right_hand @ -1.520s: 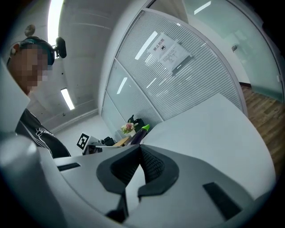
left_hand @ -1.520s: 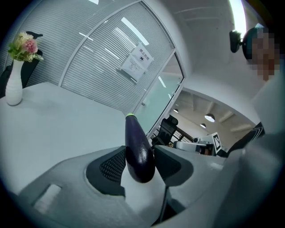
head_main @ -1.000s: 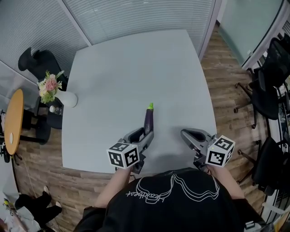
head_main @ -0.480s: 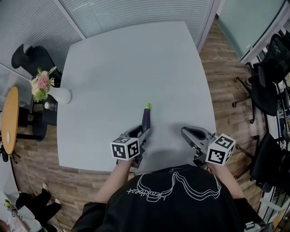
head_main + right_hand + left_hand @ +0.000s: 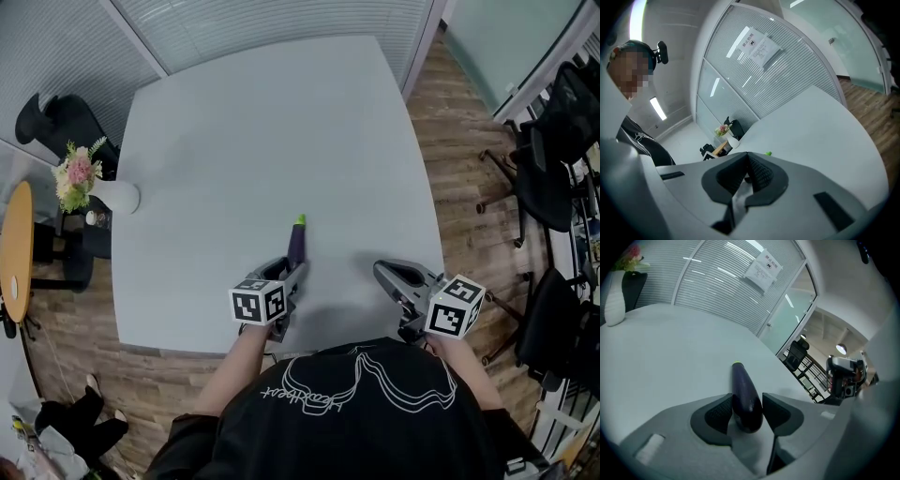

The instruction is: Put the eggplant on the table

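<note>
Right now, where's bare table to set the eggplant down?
Nearly the whole table is bare: the far half, the middle ahead of the eggplant, and the gap between left gripper and right gripper. Only the vase stands at the left edge. Tight only at the near edge.

- The person wears a black top with a white line drawing and a line of white script printed across it.
- The left gripper has a smooth, pale grey shell that rounds off and narrows into two jaws.
- Those jaws are lined with black pads of fine ribbed texture.
- The right gripper has the same grey shell and black ribbed lining.
- Each gripper carries a white block with black square markers: the left cube and the right cube.
</note>
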The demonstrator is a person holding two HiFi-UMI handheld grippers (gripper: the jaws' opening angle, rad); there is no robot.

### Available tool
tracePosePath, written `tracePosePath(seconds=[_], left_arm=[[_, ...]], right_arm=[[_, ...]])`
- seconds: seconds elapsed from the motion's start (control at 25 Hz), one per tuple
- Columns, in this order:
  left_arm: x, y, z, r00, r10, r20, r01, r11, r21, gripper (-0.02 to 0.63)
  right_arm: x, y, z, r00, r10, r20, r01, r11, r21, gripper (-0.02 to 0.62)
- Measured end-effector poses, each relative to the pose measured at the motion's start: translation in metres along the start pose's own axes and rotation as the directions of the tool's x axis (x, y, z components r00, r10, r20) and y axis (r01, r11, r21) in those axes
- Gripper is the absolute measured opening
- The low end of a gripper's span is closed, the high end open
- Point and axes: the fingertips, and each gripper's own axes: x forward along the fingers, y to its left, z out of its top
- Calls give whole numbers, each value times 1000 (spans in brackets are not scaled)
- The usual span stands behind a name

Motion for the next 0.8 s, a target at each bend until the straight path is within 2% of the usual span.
tracePosePath(seconds=[0.56,0.8], left_arm=[[2,-4,0,1000,-19,11,18,1000,25,207],[0,-8,4,999,-21,31,20,999,37,244]], right_arm=[[-3,4,-7,1000,12,-19,-12,1000,20,9],[-7,8,-8,999,12,-30,-11,1000,16,9]])
